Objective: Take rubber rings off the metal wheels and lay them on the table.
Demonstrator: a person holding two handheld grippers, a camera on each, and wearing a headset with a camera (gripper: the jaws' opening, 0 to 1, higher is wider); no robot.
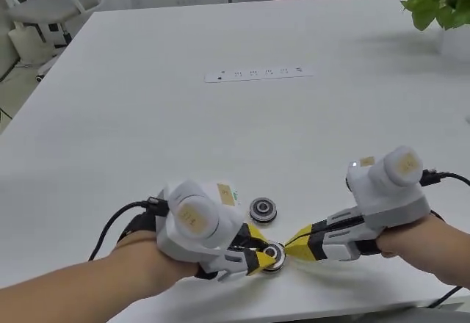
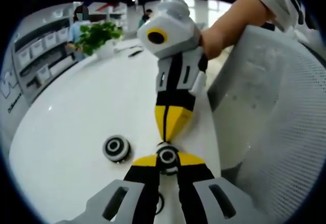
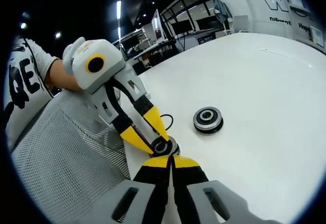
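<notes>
- The left gripper (image 2: 168, 161) is pinching a small metal wheel (image 3: 164, 146) between its yellow tips, holding it low over the table (image 1: 220, 139).
- The right gripper (image 3: 172, 162) is meeting it nose to nose, jaws pressed together and tips touching the wheel's rim. I cannot tell whether any rubber is caught between them.
- Step in hand, as judged: peeling the ring. To do it well, the left should be clamping metal, not rubber, while the right nips one spot of the ring and rolls it outward over the flange rather than tugging straight.
- The held wheel is showing a silver hub and a dark edge.
- A second wheel (image 1: 263, 209) is lying flat just beyond the left gripper's tips, its black rubber ring (image 3: 208, 129) on.
</notes>
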